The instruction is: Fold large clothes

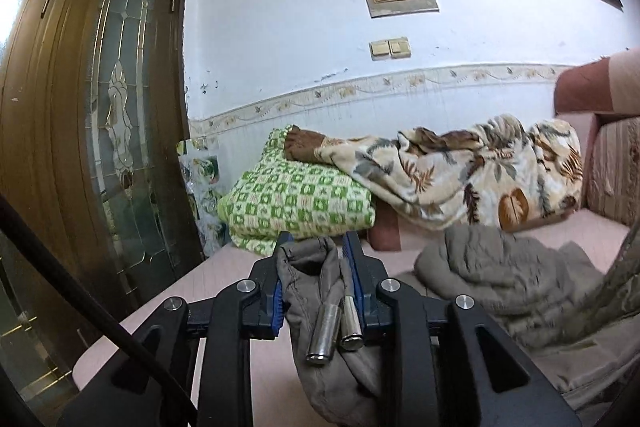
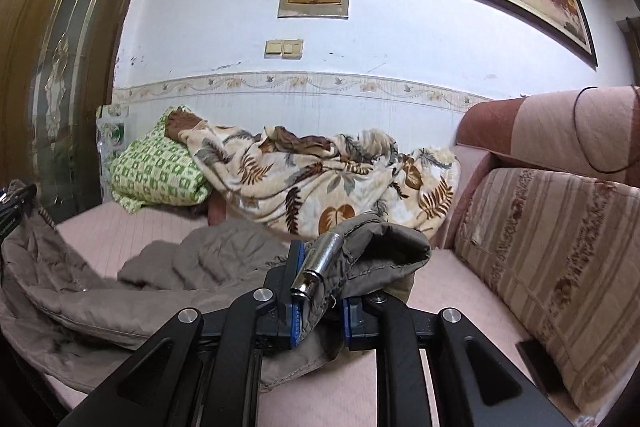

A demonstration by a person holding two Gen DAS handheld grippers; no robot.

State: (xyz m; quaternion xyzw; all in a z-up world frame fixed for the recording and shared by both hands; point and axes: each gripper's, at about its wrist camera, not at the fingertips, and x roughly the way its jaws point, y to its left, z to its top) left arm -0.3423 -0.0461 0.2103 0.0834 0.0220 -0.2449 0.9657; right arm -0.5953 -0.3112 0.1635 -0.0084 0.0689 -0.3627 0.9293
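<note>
The big grey-brown coat [image 1: 500, 279] lies on the pink sofa [image 2: 120, 227], in front of the leafy blanket [image 2: 320, 183]. Both ends of it are lifted up off the seat, and the middle sags down onto the cushion.

The left gripper [image 1: 314, 259] has its jaws pinching a bunched edge of the coat. Two shiny metal cord tips [image 1: 324, 327] hang down from that bunch, between the jaws. The right gripper [image 2: 318, 275] has its jaws pressed tight on another bunched edge of the coat, with one more metal cord tip [image 2: 316, 263] lying against the left jaw there.

What could go wrong? The coat looks thick and puffy, so it may be heavy. The left jaws hold only a small bit of cloth, and it could slip out if the coat is pulled hard. The smooth metal tips could slide too and make the hold loose. The sagging middle could drag on the sofa and bunch up, so the fold would come out crooked. The coat could also catch the leafy blanket or the green checked blanket [image 1: 296, 195] behind it and pull them along.
</note>
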